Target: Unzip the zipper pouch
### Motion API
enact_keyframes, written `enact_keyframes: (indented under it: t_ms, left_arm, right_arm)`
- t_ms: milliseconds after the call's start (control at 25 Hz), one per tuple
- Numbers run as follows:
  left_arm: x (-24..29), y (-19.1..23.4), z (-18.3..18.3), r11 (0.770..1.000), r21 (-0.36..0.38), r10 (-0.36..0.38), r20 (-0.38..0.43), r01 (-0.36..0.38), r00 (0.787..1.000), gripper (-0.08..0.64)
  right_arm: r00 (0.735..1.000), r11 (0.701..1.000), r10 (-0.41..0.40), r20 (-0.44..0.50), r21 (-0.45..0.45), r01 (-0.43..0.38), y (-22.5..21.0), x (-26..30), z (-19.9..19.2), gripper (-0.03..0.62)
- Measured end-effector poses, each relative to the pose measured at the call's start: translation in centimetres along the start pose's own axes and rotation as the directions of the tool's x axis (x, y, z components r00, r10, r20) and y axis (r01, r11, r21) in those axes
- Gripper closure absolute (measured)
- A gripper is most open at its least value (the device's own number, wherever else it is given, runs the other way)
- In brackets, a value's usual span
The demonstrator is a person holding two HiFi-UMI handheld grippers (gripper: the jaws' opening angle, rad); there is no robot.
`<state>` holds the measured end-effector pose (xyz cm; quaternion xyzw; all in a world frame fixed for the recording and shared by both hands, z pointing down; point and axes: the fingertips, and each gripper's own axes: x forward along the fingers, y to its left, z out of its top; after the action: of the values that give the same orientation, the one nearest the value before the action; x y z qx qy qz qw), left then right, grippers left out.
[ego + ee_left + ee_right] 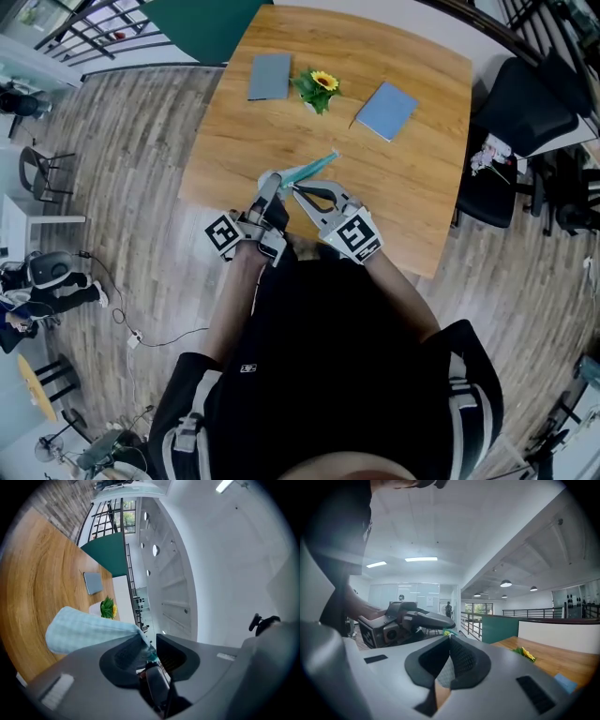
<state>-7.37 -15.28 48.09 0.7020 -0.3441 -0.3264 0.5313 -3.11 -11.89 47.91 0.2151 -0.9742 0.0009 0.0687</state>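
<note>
My left hand-held gripper (272, 184) has its jaws apart, with a corner of the zipper pouch (315, 169) loose between them. My right hand-held gripper (298, 190) is pinched on the pouch's near end. Both sit just past the desk's (412, 178) near edge, with bare wood ahead.

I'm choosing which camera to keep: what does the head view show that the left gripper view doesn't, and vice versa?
Only the head view: the blue pad, the right claw, the person's dark top and a black chair. Only the left gripper view: a ceiling light, the check pattern on the pouch, and its corner between the parted jaws of the left claw. Both: the pouch, the wooden table, the grey pad and the sunflower pot.
</note>
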Motion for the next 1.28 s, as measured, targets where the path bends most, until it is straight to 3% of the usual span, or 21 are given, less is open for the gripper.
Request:
enact_keyframes:
  t_ms: [280, 400, 840, 1280]
  left_arm:
    - [0.3, 0.5, -0.6, 0.996, -0.082, -0.048, -0.044, 0.044, 0.998, 0.482]
    - [0.5, 0.3, -0.7, 0.996, -0.070, -0.061, -0.057, 0.057, 0.996, 0.533]
    - [0.4, -0.3, -0.5, 0.999, -0.019, -0.050, -0.057, 0.049, 0.997, 0.549]
    - [-0.4, -0.3, -0.2, 0.999, -0.011, -0.038, -0.041, 0.037, 0.998, 0.549]
  right_arm:
    - [1.000, 1.000, 0.015, -0.008, -0.015, -0.015, 0.4, -0.1, -0.3, 0.588]
    - [1.000, 1.000, 0.004, -0.012, -0.016, -0.004, 0.2, -0.2, -0.4, 0.589]
    - [0.995, 0.995, -0.098, -0.017, 0.025, 0.098, -0.8, -0.6, -0.7, 0.588]
    - [0.996, 0.995, -0.093, -0.020, 0.024, 0.093, -0.4, -0.3, -0.8, 0.588]
